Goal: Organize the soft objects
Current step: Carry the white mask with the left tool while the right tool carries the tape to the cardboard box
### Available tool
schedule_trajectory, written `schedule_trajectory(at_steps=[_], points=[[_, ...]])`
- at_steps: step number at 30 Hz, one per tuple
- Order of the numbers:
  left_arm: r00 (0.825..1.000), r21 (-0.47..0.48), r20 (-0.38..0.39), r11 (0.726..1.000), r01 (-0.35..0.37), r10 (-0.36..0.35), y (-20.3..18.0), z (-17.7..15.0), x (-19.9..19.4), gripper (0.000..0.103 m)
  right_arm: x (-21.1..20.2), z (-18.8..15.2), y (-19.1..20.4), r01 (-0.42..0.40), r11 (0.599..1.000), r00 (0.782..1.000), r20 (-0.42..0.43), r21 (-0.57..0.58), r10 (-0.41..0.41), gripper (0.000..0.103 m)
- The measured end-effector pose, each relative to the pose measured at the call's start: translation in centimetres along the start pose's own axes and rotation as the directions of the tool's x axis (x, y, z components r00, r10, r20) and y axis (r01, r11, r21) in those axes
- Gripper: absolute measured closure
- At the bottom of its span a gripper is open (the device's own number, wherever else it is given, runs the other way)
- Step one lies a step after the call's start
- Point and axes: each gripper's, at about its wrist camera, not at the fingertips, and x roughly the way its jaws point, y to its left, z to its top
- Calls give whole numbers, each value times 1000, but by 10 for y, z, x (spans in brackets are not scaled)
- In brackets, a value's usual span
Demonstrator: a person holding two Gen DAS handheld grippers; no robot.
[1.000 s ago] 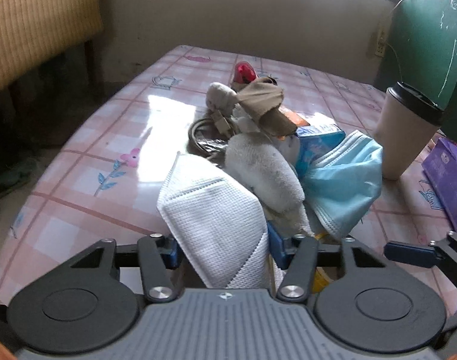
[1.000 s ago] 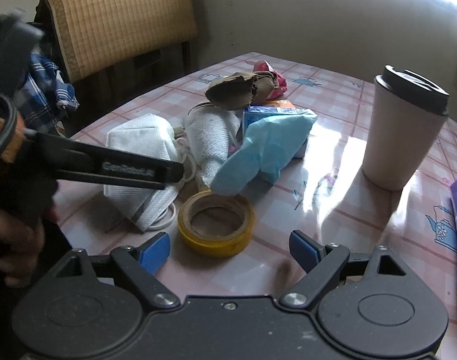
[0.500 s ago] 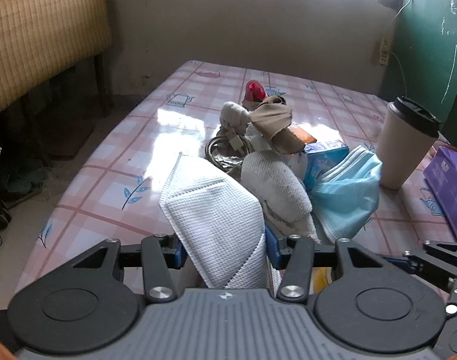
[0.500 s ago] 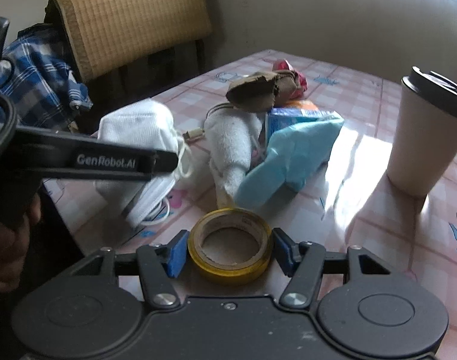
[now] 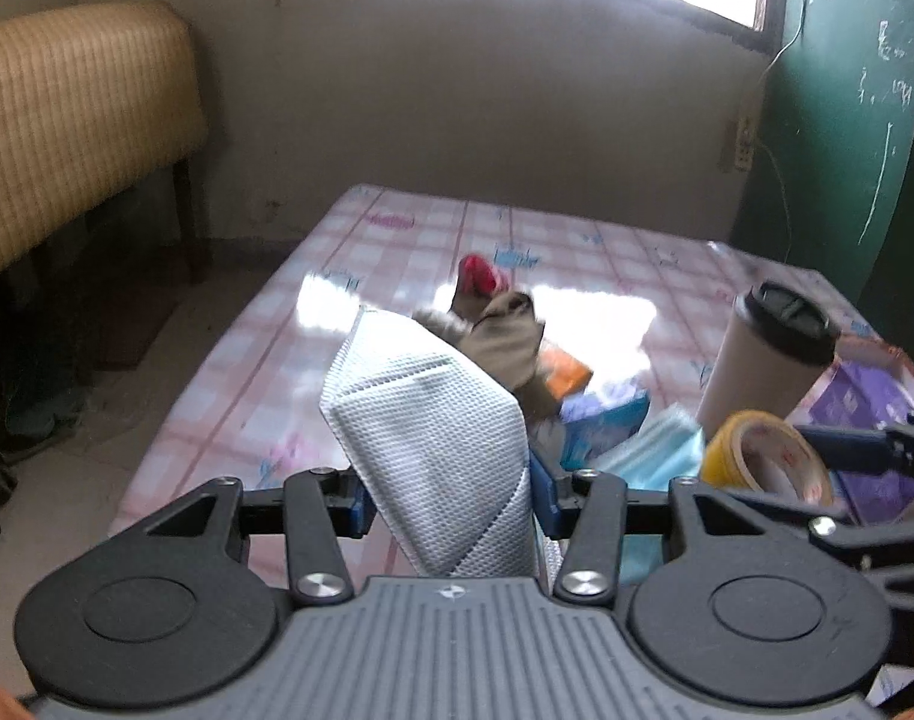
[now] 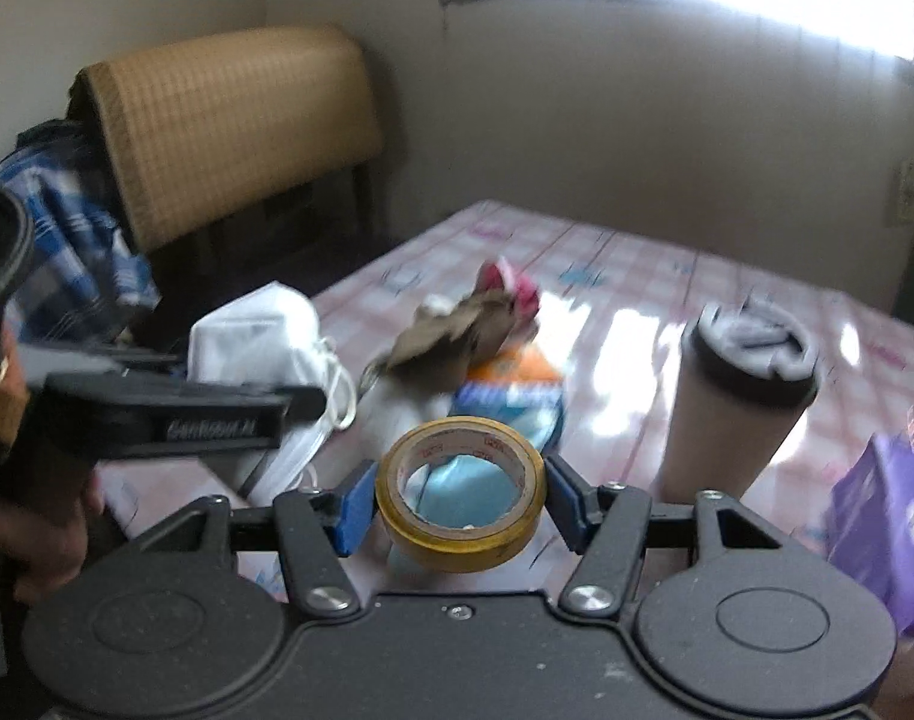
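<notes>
The left gripper (image 5: 451,501) pinches the limp mask (image 5: 433,438) above the table (image 5: 397,240) and may lose it by sagging, while the right gripper (image 6: 460,495) clamps the tape (image 6: 460,495) by its rim, which may twist out.

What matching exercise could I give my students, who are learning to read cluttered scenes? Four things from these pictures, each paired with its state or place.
Things:
1. white mask
2. yellow tape roll
3. paper cup
4. red item

States or places:
A. standing upright on the table, black lid on
B. clamped in the right gripper
C. lying at the far end of the pile
D. clamped in the left gripper

Pairs: 1-D, 2-B, 3-A, 4-C
</notes>
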Motion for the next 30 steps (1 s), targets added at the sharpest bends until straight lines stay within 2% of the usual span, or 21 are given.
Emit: schedule_trajectory(at_steps=[9,16,22,30], points=[[999,26,32,1000,5,-6,-11,32,5,53,18,42,-10,40,999,998,37,28,-41,32],[999,46,37,999,-9,7,-19,55,19,53,26,69,-23,110,991,993,38,72,-113,32],[999,50,36,999,-22,20,-26,62,26,53,21,80,-30,201,974,978,38,105,-206,32],[999,58,35,998,-26,24,-34,72,30,53,29,89,-45,245,953,968,10,177,-251,32]])
